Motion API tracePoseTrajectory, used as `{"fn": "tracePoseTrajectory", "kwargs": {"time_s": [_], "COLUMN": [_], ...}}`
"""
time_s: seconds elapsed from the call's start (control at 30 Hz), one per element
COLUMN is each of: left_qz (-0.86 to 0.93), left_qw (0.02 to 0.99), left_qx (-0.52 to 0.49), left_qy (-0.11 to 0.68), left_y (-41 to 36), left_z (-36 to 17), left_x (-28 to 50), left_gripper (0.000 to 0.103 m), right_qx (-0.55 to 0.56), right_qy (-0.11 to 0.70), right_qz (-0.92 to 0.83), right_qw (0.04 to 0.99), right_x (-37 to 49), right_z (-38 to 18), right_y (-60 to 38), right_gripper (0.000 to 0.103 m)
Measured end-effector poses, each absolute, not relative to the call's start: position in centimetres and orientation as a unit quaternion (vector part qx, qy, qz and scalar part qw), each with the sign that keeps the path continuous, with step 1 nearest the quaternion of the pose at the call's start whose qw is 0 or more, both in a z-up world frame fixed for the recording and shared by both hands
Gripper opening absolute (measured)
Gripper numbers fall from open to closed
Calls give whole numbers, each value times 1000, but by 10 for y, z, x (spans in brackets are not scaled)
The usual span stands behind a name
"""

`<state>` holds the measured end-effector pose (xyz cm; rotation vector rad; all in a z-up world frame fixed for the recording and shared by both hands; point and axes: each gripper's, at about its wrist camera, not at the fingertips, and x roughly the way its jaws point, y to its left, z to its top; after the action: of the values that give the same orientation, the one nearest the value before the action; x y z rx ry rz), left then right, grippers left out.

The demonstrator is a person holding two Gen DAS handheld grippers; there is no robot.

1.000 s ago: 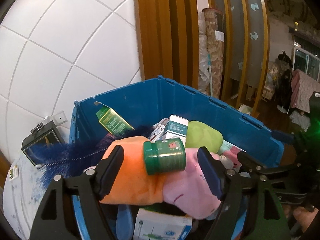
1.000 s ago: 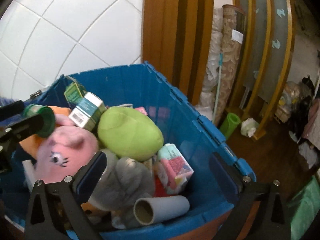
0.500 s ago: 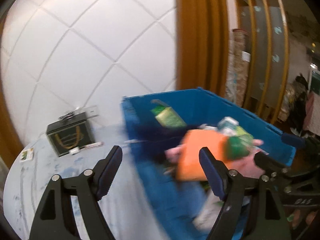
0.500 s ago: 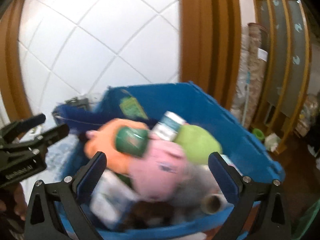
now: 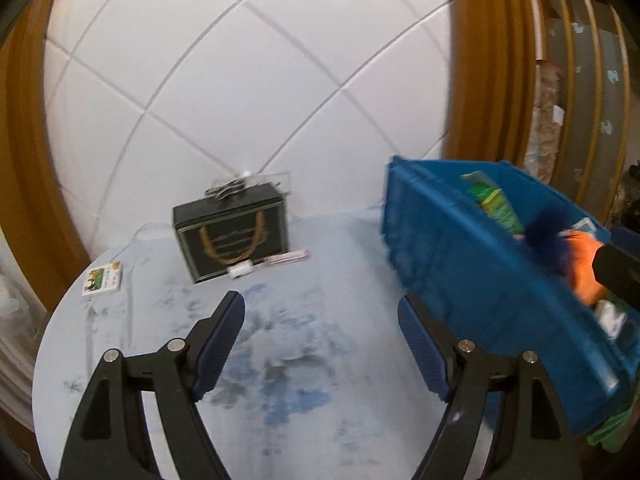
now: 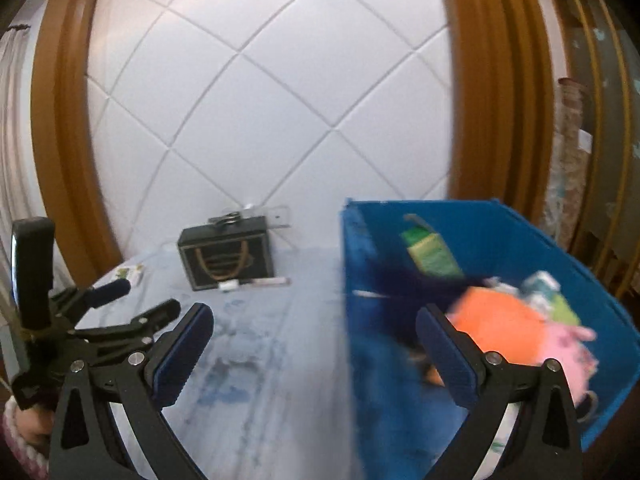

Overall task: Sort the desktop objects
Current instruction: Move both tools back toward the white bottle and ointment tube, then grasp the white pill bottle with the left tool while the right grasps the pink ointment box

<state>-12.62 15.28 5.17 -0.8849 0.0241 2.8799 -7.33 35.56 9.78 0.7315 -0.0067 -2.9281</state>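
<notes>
We see a white padded wall (image 5: 248, 80) behind, split by diagonal seams into big diamond panels. Brown wooden frames (image 6: 488, 92) curve up on both sides of it. The round table (image 5: 280, 344) has a pale top smeared with blue and grey stains. Far right: wooden slats (image 5: 576, 92) over a grey panel with pale shapes. Light is even, picture slightly blurred.

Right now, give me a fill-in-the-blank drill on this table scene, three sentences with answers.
1. The bin holding the toys is coloured ____.
2. The black box stands on the table against the ____.
3. Both the left tool and right tool hold ____.

Answers: blue; wall; nothing
</notes>
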Motion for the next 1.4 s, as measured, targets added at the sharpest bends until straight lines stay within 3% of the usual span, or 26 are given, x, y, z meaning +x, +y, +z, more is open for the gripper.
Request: {"fn": "tracePoseTrajectory", "kwargs": {"time_s": [0.53,1.0,1.17,1.4], "left_qz": [916,887,876,878], "left_qw": [-25,-19,-53,-85], "left_qx": [-398,-455,-466,-465], "left_qy": [-49,-81,-110,-69], "left_y": [26,32,36,48], "left_z": [-50,-210,-248,-267], "left_x": [-274,-507,-556,-567], "left_gripper": [79,79,79,79], "right_qx": [374,471,484,470], "right_qy": [24,-23,-24,-23], "right_qz": [-920,-878,-872,-881], "right_qw": [111,82,68,56], "right_x": [-272,-518,-585,-639], "right_z": [-1,-178,-225,-249], "right_y": [246,246,248,249], "right_gripper": [103,103,103,103]}}
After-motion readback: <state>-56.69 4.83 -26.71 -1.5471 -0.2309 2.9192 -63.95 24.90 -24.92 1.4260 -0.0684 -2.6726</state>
